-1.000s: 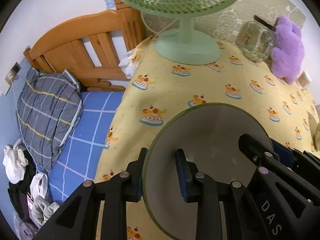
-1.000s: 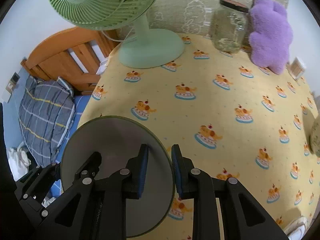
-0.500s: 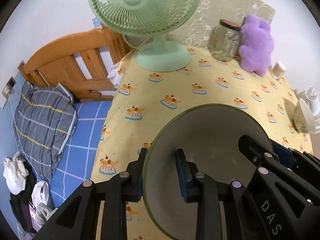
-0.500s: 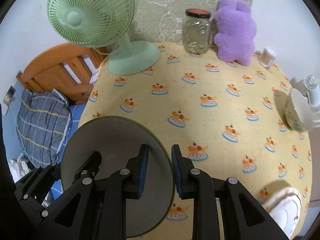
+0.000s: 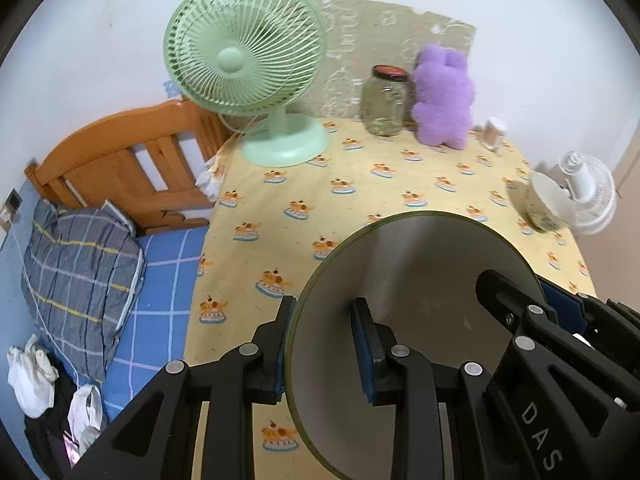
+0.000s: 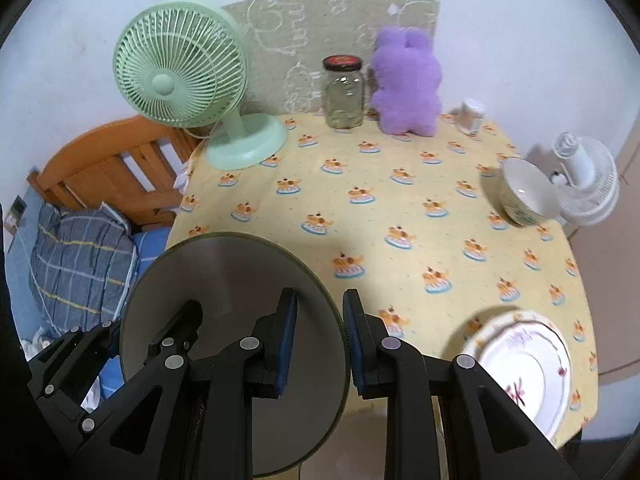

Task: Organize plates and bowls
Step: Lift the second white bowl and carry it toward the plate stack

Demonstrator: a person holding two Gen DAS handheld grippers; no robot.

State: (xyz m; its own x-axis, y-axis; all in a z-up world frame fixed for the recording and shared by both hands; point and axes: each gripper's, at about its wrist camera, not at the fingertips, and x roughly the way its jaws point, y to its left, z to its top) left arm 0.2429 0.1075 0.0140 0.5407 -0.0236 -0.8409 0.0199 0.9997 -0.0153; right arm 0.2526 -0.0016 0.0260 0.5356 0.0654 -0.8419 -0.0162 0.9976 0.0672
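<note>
I hold a grey plate with an olive-green rim (image 5: 416, 280) (image 6: 224, 276) between both grippers, above the near left part of the table. My left gripper (image 5: 322, 344) is shut on its left rim. My right gripper (image 6: 320, 332) is shut on its right rim. A white bowl (image 6: 524, 196) (image 5: 540, 204) with a patterned outside stands at the table's right edge. A white plate with a red flower pattern (image 6: 524, 364) lies at the near right corner.
The table has a yellow cloth with cake prints (image 6: 400, 208). At the back stand a green fan (image 6: 180, 76), a glass jar (image 6: 344, 92), a purple plush toy (image 6: 406, 84) and a small white pot (image 6: 472, 114). A bed (image 5: 100, 240) lies left, a white fan (image 6: 584, 184) right.
Both grippers have drawn back and up from the table with the grey plate held between them. More of the table now shows, including the bowl and the flowered plate.
</note>
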